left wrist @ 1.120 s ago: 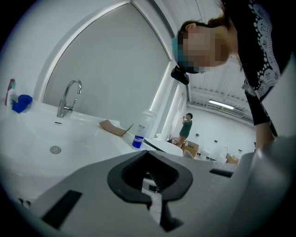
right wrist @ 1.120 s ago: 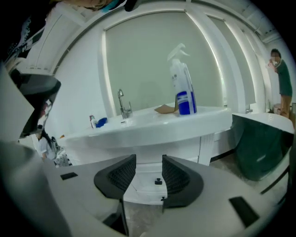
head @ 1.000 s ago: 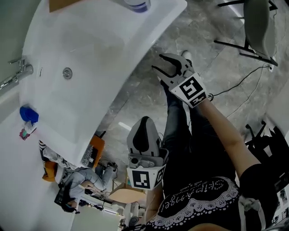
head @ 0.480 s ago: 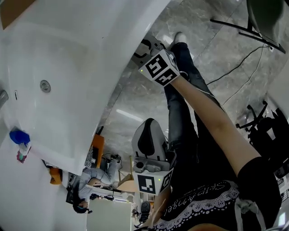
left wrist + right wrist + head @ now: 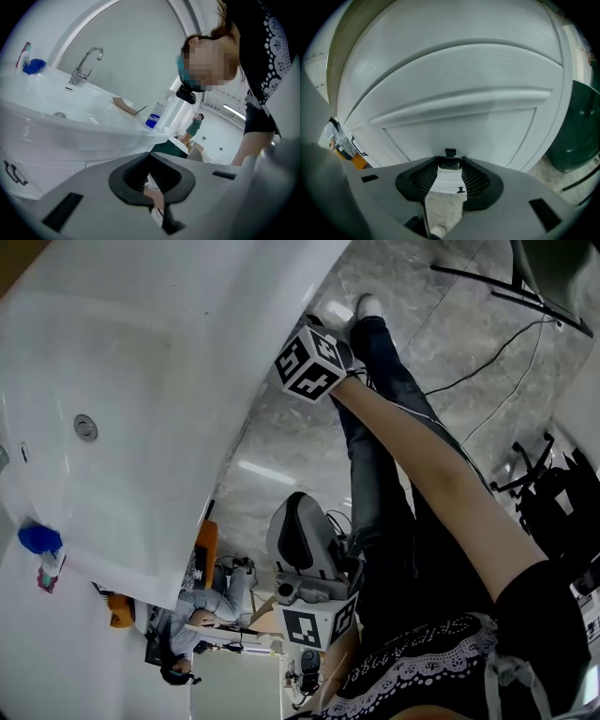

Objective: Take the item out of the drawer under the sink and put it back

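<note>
Head view has the right arm stretched out further than a second ago. The marker cube (image 5: 312,362) was over open floor (image 5: 281,446) then, with the jaws spread wide in plain sight. Now the cube sits tight against the rim of the sink (image 5: 141,381) and the jaws have gone in underneath it, out of that camera's sight.

The right gripper view picks them up. The right tool (image 5: 450,161) is released, jaws apart, facing the white curved drawer front (image 5: 459,122). A small dark handle (image 5: 450,153) lies right at the tips. We cannot tell whether the pads touch it yet, but they are not clenched on it. A second small dark pull (image 5: 461,190) shows lower down, through the gap between the jaws.

The left tool (image 5: 150,159) is held back near the person's body, pointing up past the sink. Its jaws are drawn together with nothing between them.

We read the reach as nearly finished and the opening step as about to start. The drawer looks fully closed, so the item should be inside it, and no camera shows it. The next move calls for closing on the handle squarely and then pulling straight out. The handle is small, so tips that sit off-centre could slip off it.
</note>
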Demonstrator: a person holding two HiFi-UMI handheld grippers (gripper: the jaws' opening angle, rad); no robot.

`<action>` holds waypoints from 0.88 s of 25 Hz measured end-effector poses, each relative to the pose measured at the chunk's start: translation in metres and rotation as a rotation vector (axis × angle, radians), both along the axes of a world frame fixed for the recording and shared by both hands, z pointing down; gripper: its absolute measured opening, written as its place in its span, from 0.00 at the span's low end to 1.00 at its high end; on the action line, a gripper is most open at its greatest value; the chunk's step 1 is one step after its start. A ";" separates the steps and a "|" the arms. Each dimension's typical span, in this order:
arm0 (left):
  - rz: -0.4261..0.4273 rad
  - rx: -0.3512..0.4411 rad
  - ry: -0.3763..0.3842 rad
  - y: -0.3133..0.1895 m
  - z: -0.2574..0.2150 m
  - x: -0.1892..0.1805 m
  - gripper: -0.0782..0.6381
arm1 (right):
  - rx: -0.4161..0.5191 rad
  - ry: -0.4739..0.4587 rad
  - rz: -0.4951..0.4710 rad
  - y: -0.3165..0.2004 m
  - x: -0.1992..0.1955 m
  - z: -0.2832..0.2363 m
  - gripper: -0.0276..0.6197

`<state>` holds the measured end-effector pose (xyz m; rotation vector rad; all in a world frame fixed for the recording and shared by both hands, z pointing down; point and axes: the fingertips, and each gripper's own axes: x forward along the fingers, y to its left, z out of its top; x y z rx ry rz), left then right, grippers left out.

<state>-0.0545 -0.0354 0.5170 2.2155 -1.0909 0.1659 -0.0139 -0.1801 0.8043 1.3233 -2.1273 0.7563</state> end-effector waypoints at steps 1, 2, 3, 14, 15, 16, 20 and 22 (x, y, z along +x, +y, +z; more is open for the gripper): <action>0.005 -0.004 0.001 0.000 0.000 0.001 0.12 | 0.003 0.016 -0.006 0.000 0.001 0.000 0.30; 0.010 -0.008 0.005 0.000 0.001 0.003 0.12 | 0.006 0.035 -0.010 0.001 0.001 0.001 0.29; 0.016 -0.010 0.009 0.000 0.000 0.004 0.12 | 0.007 0.053 -0.010 0.002 0.001 0.002 0.29; 0.023 0.007 0.011 0.005 -0.006 0.006 0.12 | 0.005 0.053 0.018 0.026 0.009 0.002 0.27; 0.023 0.008 0.012 0.006 -0.007 0.006 0.12 | -0.006 0.052 0.012 0.036 0.012 0.002 0.27; 0.024 0.010 0.014 0.007 -0.008 0.006 0.12 | -0.018 0.053 0.002 0.048 0.015 0.003 0.27; 0.023 0.023 0.024 0.008 -0.014 0.008 0.12 | -0.061 0.055 -0.025 0.096 0.028 0.005 0.27; 0.028 0.027 0.025 0.009 -0.015 0.010 0.12 | -0.065 0.042 -0.011 0.110 0.031 0.006 0.27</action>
